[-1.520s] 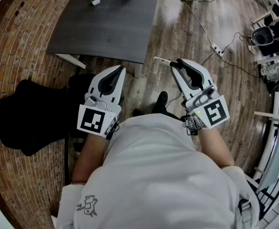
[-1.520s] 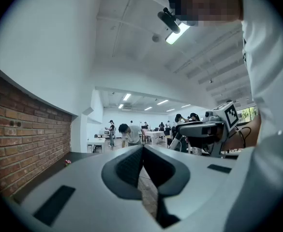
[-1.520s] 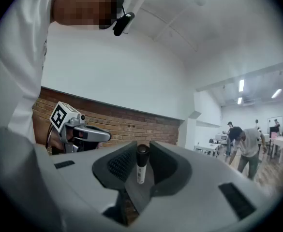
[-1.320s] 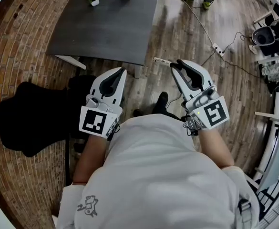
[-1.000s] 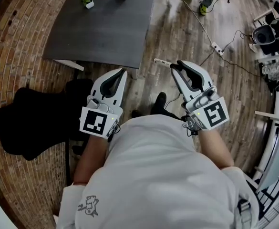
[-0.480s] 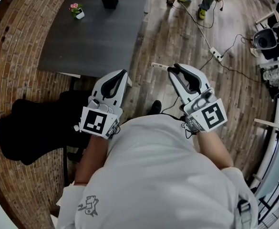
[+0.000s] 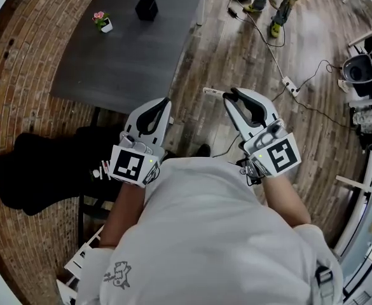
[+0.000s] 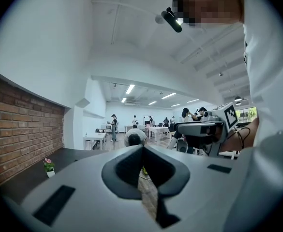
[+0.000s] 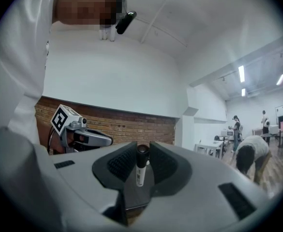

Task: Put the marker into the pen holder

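Observation:
A white marker (image 7: 212,92) with a black cap (image 9: 141,152) sticks out to the left from my right gripper (image 7: 227,94), which is shut on it above the wooden floor. In the right gripper view the marker (image 9: 140,171) stands between the two ribbed pads. My left gripper (image 7: 166,100) is shut with nothing in it, near the front edge of the dark grey table (image 7: 141,49). Its jaws (image 8: 142,148) meet in a thin slit. The black cube-shaped pen holder (image 7: 146,9) stands at the table's far side, well ahead of both grippers.
A small pot with pink flowers (image 7: 101,21) stands on the table left of the holder. A black chair (image 7: 39,170) is at the left by the brick wall. A power strip with cables (image 7: 289,82) lies on the floor. A person's legs (image 7: 281,5) show at the top.
The view has swung, so the table and the black pen holder now sit lower and fuller in the picture. Both grippers keep their stance, and the marker stays in the right one.

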A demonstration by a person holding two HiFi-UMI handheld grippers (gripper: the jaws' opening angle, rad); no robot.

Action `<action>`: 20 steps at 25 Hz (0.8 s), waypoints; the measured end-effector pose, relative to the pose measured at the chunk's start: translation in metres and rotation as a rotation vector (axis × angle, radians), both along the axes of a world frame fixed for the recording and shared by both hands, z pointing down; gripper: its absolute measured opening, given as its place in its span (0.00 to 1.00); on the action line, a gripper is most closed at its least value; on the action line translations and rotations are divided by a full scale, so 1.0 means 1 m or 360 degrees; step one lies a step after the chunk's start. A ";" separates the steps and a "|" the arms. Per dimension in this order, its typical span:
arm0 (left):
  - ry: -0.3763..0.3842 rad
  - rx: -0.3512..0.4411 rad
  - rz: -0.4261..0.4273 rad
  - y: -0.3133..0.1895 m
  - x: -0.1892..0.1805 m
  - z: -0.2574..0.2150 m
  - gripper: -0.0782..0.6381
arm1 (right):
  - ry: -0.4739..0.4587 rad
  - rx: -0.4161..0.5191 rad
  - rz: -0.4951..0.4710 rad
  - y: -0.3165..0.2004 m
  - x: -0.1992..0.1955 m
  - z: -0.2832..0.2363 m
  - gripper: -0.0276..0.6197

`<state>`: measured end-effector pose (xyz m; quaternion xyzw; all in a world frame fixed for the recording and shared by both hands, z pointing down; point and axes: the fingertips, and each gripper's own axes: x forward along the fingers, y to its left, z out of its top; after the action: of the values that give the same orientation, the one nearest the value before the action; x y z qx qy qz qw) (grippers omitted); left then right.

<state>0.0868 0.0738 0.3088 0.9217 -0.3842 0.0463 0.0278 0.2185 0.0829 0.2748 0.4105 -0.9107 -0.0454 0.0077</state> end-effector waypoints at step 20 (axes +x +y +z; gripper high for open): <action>0.0071 0.0033 -0.0016 -0.090 -0.085 -0.006 0.12 | 0.0050 0.0011 -0.0067 -0.089 -0.099 -0.004 0.17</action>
<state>0.0013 -0.0159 0.3033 0.9208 -0.3885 0.0217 0.0270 0.1197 -0.0066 0.2704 0.3905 -0.9187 -0.0551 0.0195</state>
